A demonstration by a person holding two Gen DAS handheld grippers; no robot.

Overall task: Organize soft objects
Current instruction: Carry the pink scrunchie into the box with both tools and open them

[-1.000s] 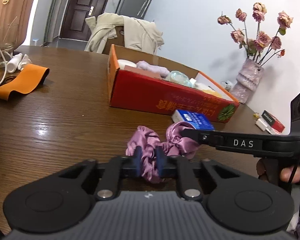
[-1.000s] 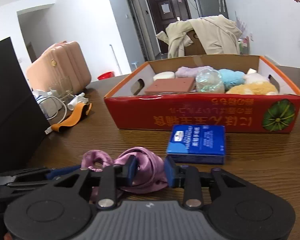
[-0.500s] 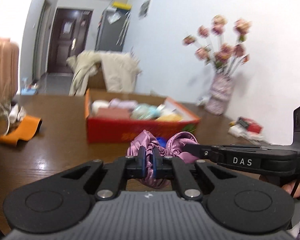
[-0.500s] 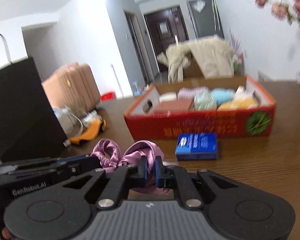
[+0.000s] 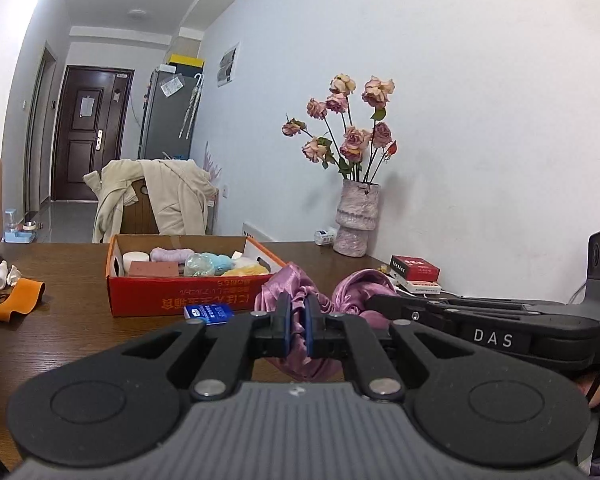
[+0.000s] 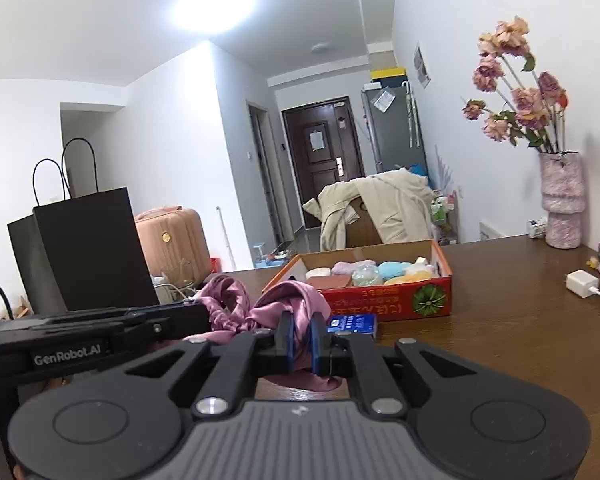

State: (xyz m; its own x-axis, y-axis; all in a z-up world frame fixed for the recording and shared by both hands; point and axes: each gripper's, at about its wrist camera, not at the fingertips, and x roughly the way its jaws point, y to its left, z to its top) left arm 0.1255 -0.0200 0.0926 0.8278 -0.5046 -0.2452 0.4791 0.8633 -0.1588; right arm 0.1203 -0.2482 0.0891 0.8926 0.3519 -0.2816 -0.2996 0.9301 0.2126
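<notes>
A purple satin scrunchie (image 5: pixel 300 292) (image 6: pixel 288 300) hangs in the air above the wooden table, stretched between both grippers. My left gripper (image 5: pixel 295 326) is shut on one side of it. My right gripper (image 6: pixel 302 340) is shut on the other side; its black body reaches in from the right of the left wrist view. Beyond lies the red cardboard box (image 5: pixel 172 300) (image 6: pixel 404 300), open on top, with several soft items in it: pink, blue, yellow and white.
A small blue packet (image 5: pixel 208 314) (image 6: pixel 352 324) lies on the table in front of the box. A vase of dried roses (image 5: pixel 358 220) stands by the wall, red boxes (image 5: pixel 414 270) near it. An orange cloth (image 5: pixel 18 300) and a black paper bag (image 6: pixel 80 252) sit at the left.
Both grippers closed tight on the scrunchie and lifted it off the table. Both views rose and tilted up, so the box now looks farther and lower.
</notes>
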